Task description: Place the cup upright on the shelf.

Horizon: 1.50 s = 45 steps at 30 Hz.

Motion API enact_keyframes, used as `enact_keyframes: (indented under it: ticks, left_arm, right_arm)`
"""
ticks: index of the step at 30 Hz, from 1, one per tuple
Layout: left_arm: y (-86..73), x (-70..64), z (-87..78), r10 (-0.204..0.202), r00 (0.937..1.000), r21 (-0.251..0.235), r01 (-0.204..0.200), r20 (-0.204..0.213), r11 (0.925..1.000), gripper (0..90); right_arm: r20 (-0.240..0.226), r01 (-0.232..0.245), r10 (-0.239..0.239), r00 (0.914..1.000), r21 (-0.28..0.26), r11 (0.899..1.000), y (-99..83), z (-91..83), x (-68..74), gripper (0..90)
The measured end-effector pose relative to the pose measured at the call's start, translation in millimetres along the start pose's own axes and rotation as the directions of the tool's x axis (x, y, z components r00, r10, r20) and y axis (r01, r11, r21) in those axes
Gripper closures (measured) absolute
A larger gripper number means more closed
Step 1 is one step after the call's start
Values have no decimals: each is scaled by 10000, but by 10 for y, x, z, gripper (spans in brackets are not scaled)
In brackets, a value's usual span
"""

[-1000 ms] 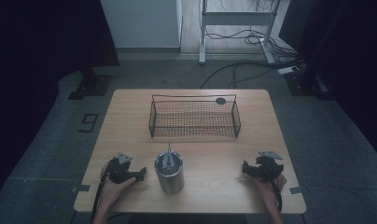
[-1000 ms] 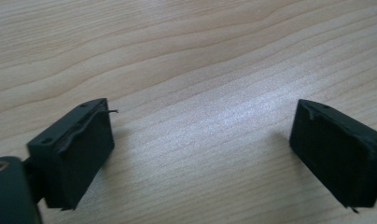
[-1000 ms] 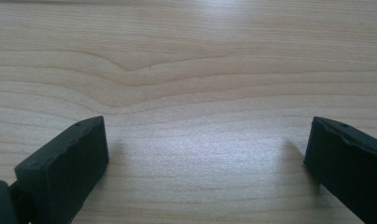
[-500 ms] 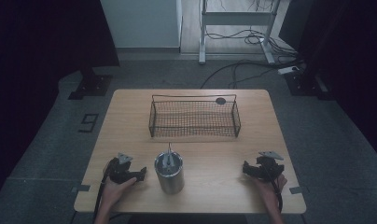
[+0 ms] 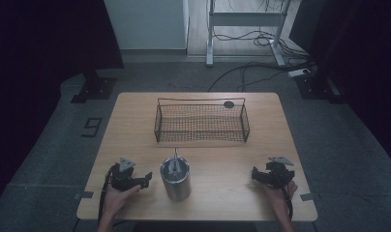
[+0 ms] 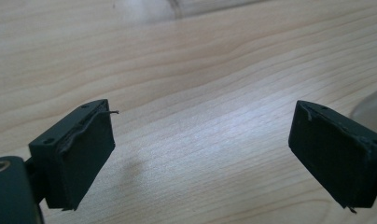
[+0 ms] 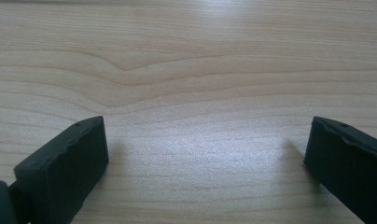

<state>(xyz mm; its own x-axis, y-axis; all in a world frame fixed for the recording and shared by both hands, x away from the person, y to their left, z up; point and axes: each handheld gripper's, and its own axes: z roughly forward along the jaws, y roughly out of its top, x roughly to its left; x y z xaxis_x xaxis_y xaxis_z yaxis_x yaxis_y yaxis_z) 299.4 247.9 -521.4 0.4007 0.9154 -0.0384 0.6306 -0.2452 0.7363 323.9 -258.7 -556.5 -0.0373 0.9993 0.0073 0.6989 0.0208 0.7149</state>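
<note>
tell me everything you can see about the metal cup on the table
The metal cup is a plain cylinder of dull silvery metal, standing upright with its mouth open, near the front edge of the wooden table, in front of the wire basket. Slim metal pieces, too small to identify, stick up out of it. It stands just beside the left gripper, which is open and apart from it. Nothing but the tabletop touches its outside.
</note>
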Motion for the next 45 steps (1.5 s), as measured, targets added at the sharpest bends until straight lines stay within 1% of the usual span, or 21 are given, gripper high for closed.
enact_keyframes:
  ticks: [3,6,8,9,14,18,19,20,21,23,25,26,27,30,32,33,38,41,43,44,45]
  left_arm:
    - [27,-27,-77,74,10000,-186,-73,60,9998,62]
    - [69,-69,-168,147,9996,-377,-137,255,9992,50]
    - [105,-109,-248,253,9987,-586,-226,451,9980,44]
    - [129,-140,-301,301,9974,-723,-254,647,9971,42]
    - [174,-218,-416,544,9922,-989,-433,1123,9942,25]
    - [190,-263,-476,732,9915,-1204,-601,1077,9909,24]
    - [197,-273,-497,737,9905,-1265,-589,1158,9902,24]
    - [211,-297,-539,716,9878,-1431,-517,1382,9884,23]
    - [211,-297,-539,716,9878,-1431,-517,1382,9884,22]
    - [227,-327,-581,790,9839,-1503,-548,1603,9871,20]
    - [236,-354,-609,899,9811,-1542,-635,1713,9860,14]
    - [245,-391,-641,1021,9778,-1610,-726,1832,9843,11]
    - [245,-391,-641,1021,9778,-1610,-726,1832,9843,11]
    - [265,-454,-714,1205,9670,-1892,-781,2244,9788,10]
    - [275,-493,-745,1361,9631,-1944,-911,2322,9767,10]
    - [278,-513,-756,1416,9588,-1943,-943,2463,9764,9]
    - [285,-579,-763,1593,9495,-1916,-1091,2702,9754,4]
    - [285,-629,-749,1728,9410,-1852,-1218,2909,9751,1]
    - [283,-661,-734,1862,9261,-1814,-1316,3282,9746,0]
    - [282,-678,-729,1931,9215,-1812,-1378,3370,9737,0]
    - [281,-702,-720,2011,9194,-1830,-1453,3380,9723,0]
  right_arm:
    - [-4,-24,24,10000,14,10000,0,-1,2,0]
    - [-1,-2,2,10000,0,10000,0,0,0,0]
    - [-2,-1,1,10000,-1,10000,0,0,0,0]
    - [-3,-3,3,10000,2,10000,0,0,0,0]
    - [-20,14,-14,10000,2,10000,0,0,-2,0]
    - [-27,-19,19,10000,3,10000,1,2,-5,0]
    - [-26,-20,20,10000,5,10000,2,2,-6,0]
    - [-27,4,-4,10000,-11,10000,2,4,-12,0]
    - [-27,4,-4,10000,-11,10000,2,4,-12,0]
    - [-34,-12,12,10000,18,10000,3,2,-14,0]
    - [-29,-7,7,10000,15,10000,4,3,-17,0]
    - [-33,11,-11,10000,5,10000,4,4,-18,0]
    - [-33,11,-11,10000,5,10000,4,4,-18,0]
    - [-29,-7,7,10000,14,10000,4,3,-17,0]
    - [-35,10,-10,10000,4,10000,4,4,-18,0]
    - [-35,15,-15,10000,2,10000,4,4,-19,0]
    - [-27,-6,6,10000,13,10000,4,3,-17,0]
    - [-32,9,-9,10000,7,10000,4,4,-18,0]
    - [-29,-8,8,10000,16,10000,4,3,-17,0]
    - [-29,-8,8,10000,16,10000,4,3,-17,0]
    - [-32,8,-8,10000,8,10000,4,4,-18,0]
